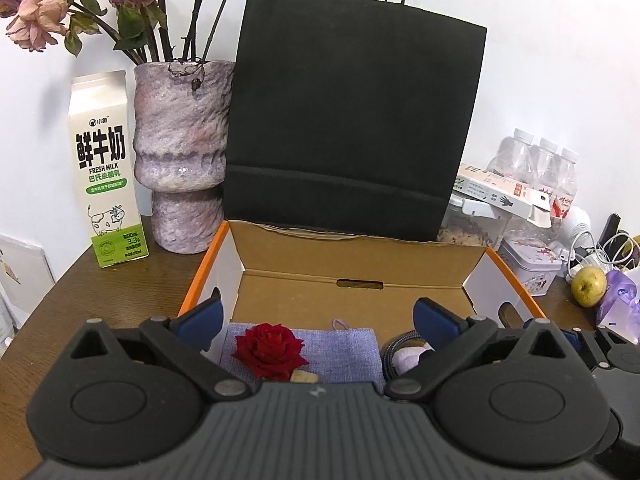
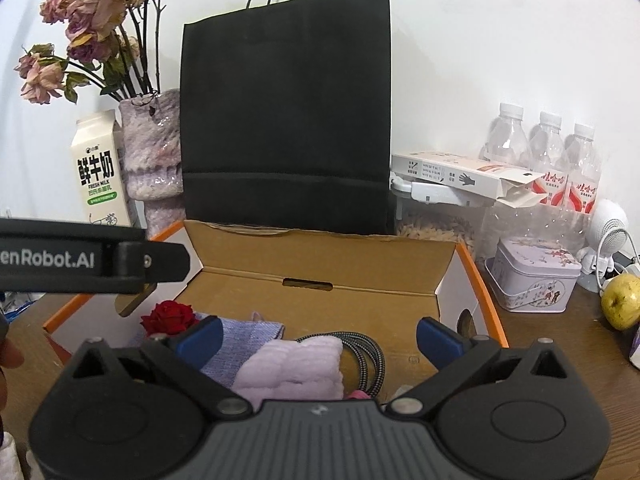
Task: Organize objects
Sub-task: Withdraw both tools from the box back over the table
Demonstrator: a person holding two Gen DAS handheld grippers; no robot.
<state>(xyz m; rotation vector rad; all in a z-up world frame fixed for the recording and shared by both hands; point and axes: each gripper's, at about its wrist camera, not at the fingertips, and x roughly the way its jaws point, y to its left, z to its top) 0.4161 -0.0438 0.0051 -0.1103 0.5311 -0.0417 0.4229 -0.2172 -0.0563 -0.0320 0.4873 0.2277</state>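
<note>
An open cardboard box [image 1: 360, 256] with orange edges stands on the wooden table; it also shows in the right wrist view [image 2: 320, 264]. Inside lie a red rose [image 1: 269, 347], a blue-lilac woven cloth [image 1: 344, 350], a folded lilac towel [image 2: 296, 368] and a braided cable [image 2: 370, 354]. My left gripper [image 1: 318, 320] is open and empty above the box's near edge, over the rose. My right gripper [image 2: 318, 336] is open and empty above the towel and cable. The left gripper's body [image 2: 92, 260] crosses the left of the right wrist view.
A black paper bag [image 1: 352, 120] stands behind the box. A milk carton [image 1: 105, 168] and a vase of dried roses [image 1: 180, 152] stand at left. At right are water bottles [image 2: 544, 160], a flat white box [image 2: 460, 174], a lilac tin [image 2: 534, 280] and a yellow-green fruit [image 2: 622, 300].
</note>
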